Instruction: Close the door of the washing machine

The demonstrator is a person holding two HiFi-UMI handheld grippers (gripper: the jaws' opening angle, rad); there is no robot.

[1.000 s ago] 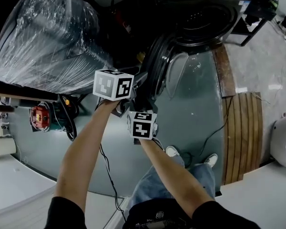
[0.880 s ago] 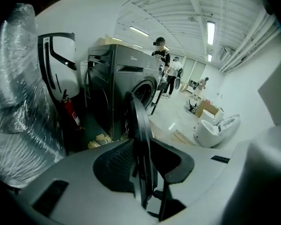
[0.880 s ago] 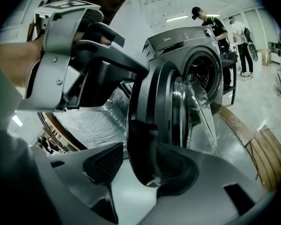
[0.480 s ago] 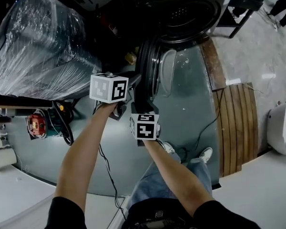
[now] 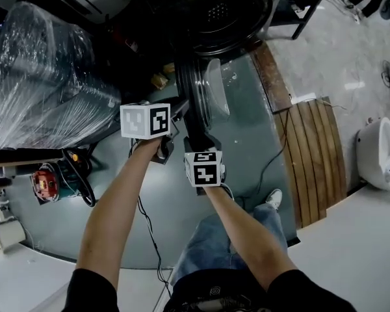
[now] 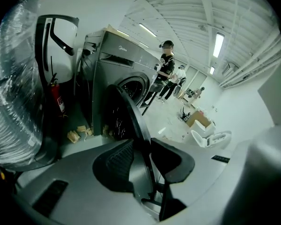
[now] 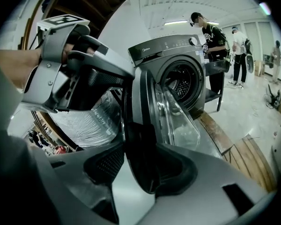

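Pinches the thick dark rim of the door [image 7: 145,102] between the pads [image 7: 103,165] of the right gripper [image 7: 140,158], with the jaws set fairly wide and filled by that rim. Brackets the thin edge of the same rim in the left gripper [image 6: 143,149], with the jaws opening yet the pads [image 6: 114,165] close against both sides of it, low in the centre of that view. In the head view, places both grippers side by side at mid frame, on the near edge of the door. Finds the door edge-on there, swung well out from the washing machine [image 5: 214,12] at the top of the frame, glass bulge facing right, round drum mouth wholly uncovered. Judging by that, counts only the grasp as done. Leaves nearly the whole swing toward the drum mouth, then a firm push until the catch takes. Beyond that, notes a plastic-wrapped bundle [image 5: 49,77] at upper left and wooden slats [image 5: 312,161] at right.
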